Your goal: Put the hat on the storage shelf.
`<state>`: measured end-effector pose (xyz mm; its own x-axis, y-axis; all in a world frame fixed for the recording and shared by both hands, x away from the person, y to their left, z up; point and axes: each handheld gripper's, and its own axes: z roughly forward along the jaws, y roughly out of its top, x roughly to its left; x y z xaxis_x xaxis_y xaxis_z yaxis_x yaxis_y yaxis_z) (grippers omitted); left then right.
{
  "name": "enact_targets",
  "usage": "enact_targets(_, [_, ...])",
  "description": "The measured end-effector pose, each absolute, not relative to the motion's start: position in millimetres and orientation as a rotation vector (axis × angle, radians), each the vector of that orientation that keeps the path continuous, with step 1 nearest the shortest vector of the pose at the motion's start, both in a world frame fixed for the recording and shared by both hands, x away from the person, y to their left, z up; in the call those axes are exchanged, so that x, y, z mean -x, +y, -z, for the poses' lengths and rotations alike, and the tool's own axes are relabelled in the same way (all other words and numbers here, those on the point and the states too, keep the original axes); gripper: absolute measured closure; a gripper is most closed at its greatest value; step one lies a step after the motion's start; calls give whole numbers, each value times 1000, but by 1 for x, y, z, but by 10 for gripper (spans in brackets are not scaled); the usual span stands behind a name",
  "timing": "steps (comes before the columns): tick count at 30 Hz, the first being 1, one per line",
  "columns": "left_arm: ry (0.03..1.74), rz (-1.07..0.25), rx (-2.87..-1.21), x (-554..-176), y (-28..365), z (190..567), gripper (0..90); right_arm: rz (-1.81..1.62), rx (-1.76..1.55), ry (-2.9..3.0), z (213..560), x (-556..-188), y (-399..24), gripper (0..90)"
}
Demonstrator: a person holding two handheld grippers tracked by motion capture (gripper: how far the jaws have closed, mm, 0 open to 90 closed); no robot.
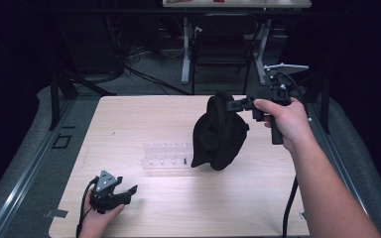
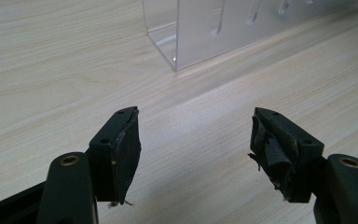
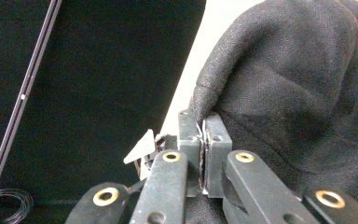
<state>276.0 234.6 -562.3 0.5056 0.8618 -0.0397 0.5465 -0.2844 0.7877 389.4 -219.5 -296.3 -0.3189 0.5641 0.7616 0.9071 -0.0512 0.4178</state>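
A black fabric cap (image 1: 220, 134) hangs in the air over the middle right of the wooden table (image 1: 129, 119). My right gripper (image 1: 235, 104) is shut on its upper edge, held level and pointing left. In the right gripper view the jaws (image 3: 204, 130) pinch a fold of the black cap (image 3: 289, 84), which bulges to the right. My left gripper (image 1: 129, 191) rests in a hand near the table's front left and points right. Its jaws (image 2: 196, 135) stand open over bare wood with nothing between them.
A clear acrylic rack (image 1: 166, 156) with small pegs lies on the table centre, just left of the hanging cap; its corner (image 2: 205, 32) is ahead of the left gripper. Dark floor, table legs and cables lie beyond the far edge.
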Motion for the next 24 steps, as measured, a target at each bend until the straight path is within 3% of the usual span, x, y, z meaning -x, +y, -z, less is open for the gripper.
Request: enact_targets(24, [1147, -512, -1971, -276, 234, 562, 333, 1264, 1545, -1920, 306, -408, -184, 883])
